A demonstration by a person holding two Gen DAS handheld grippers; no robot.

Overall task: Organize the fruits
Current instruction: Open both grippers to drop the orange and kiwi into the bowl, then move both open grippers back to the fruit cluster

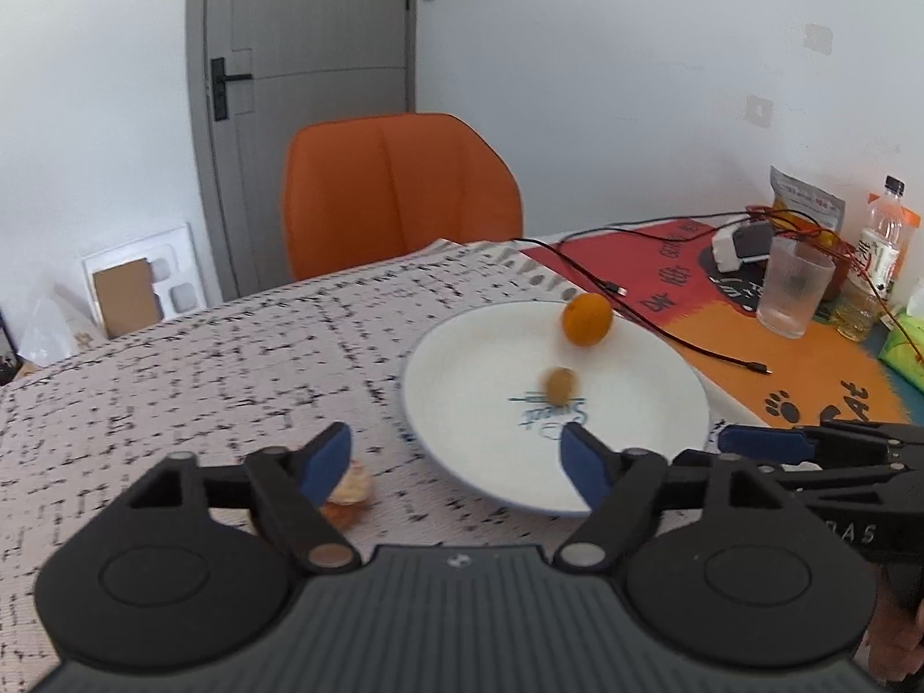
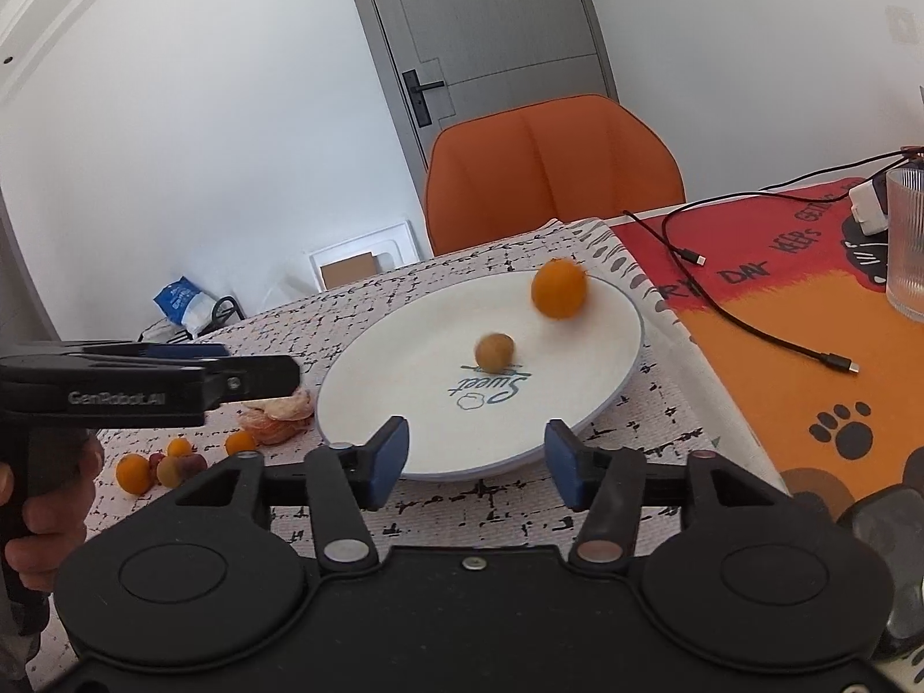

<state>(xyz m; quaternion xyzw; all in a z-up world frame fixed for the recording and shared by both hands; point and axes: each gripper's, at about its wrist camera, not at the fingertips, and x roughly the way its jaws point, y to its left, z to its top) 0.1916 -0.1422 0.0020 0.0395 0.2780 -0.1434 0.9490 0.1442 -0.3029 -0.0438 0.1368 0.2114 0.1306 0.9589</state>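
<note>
Plate (image 2: 583, 404) is sitting on the tabletop (image 2: 664, 450), serving as the collection point. It is holding 2 fruits: an orange (image 2: 559, 290) near the far rim and a smaller brownish fruit (image 2: 494, 352) near the centre, both blurred.

Right tool (image 2: 476, 462) is hovering at the near rim, jaws spread, gripping nothing. Left tool (image 1: 456, 462) is likewise gaping and empty, poised beside the peeled mandarin (image 2: 276, 417).

Small loose fruits (image 2: 161, 466) are lying left of the plate, off it; judged still to be gathered.
</note>
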